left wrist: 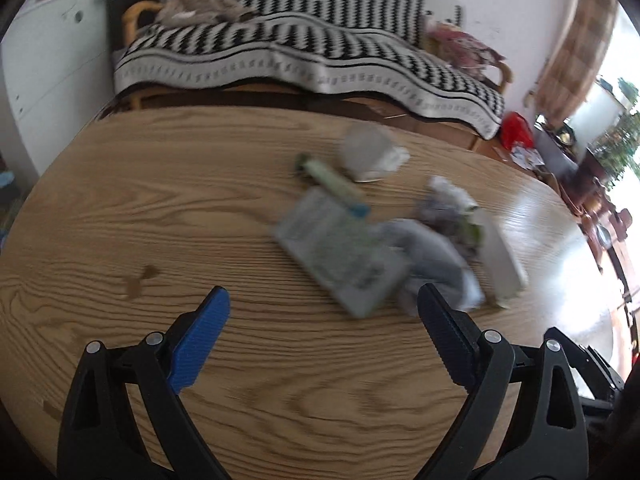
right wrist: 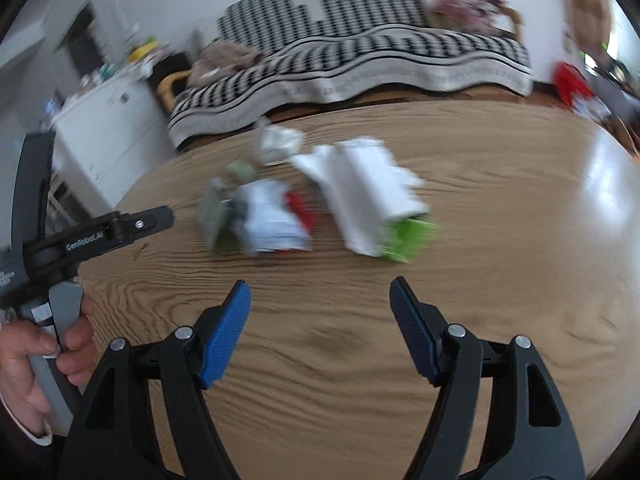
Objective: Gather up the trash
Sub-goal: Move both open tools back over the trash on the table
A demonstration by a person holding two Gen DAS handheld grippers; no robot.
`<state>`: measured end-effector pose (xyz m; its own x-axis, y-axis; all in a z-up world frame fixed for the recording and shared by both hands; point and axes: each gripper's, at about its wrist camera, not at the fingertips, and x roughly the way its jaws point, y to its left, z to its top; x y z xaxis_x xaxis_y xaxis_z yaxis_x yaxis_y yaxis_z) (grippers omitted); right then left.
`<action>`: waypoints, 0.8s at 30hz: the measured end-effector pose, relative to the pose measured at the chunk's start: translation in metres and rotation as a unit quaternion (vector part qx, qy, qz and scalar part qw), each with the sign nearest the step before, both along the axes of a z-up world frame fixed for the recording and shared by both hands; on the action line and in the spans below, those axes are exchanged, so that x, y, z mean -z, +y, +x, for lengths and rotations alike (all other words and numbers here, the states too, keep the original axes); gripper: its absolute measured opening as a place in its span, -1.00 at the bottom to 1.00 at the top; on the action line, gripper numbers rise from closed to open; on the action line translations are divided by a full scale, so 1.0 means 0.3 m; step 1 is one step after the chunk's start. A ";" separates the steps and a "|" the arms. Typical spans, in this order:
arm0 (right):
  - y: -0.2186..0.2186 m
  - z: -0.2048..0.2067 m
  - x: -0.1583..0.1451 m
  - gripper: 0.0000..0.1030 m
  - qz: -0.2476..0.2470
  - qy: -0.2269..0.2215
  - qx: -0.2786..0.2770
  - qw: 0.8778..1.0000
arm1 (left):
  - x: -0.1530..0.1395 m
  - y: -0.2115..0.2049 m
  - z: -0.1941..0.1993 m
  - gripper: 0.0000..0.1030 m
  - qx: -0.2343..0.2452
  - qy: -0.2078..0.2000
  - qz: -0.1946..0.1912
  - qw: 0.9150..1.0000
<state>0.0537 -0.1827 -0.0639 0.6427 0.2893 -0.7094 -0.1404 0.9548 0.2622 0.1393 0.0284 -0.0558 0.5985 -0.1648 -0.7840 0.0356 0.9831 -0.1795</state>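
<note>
Blurred trash [right wrist: 320, 196] — heaped on table [right wrist: 500, 280]

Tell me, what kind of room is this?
Probably a home living room: a sofa under a black-and-white zigzag blanket, a round wooden table strewn with crumpled paper trash, and a white cabinet.

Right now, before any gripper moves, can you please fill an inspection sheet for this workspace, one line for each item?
Surface: wooden table with plain grain; small darker marks near the left gripper.
Job's things: a loose pile of trash lies mid-table: flat printed packet, crumpled grey wrapper, green tube, white cup-like container, white paper with a green piece, white and red packet. Motion blur hides finer detail.
Clutter: nothing seen apart from the trash.
Grippers: left gripper open, empty, short of the pile; right gripper open, empty, short of the pile.
Cables: nothing seen.
Surroundings: sofa with black and white throw; white cabinet; red bag.
</note>
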 end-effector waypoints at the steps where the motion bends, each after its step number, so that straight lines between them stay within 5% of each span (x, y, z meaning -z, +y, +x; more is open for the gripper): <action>1: 0.032 0.023 0.003 0.36 0.000 -0.002 -0.005 1.000 | 0.007 0.009 0.009 0.78 -0.003 0.002 0.001 1.000; 11: 0.226 0.215 0.052 0.33 -0.017 -0.022 -0.012 1.000 | 0.090 0.111 0.089 0.78 -0.021 0.026 0.005 0.999; 12: 0.229 0.218 0.055 0.23 -0.020 -0.023 -0.013 0.999 | 0.099 0.108 0.094 0.78 -0.020 0.030 0.005 0.999; 14: 0.242 0.233 0.064 -0.27 -0.027 -0.021 -0.018 0.999 | 0.115 0.107 0.106 0.79 -0.018 0.035 0.008 0.999; 15: 0.245 0.235 0.072 -0.75 -0.023 -0.016 -0.025 0.999 | 0.121 0.104 0.114 0.79 -0.018 0.038 0.010 0.999; 16: 0.248 0.237 0.082 -0.86 -0.012 -0.004 -0.040 0.999 | 0.125 0.104 0.123 0.78 -0.020 0.039 0.013 0.999; 20: 0.284 0.203 0.088 -0.94 0.014 0.024 -0.116 0.993 | 0.125 0.136 0.141 0.78 -0.048 0.040 0.019 0.998; 24: 0.267 0.178 0.049 -0.93 -0.004 -0.006 -0.090 0.996 | 0.129 0.156 0.138 0.78 -0.064 0.041 0.023 0.997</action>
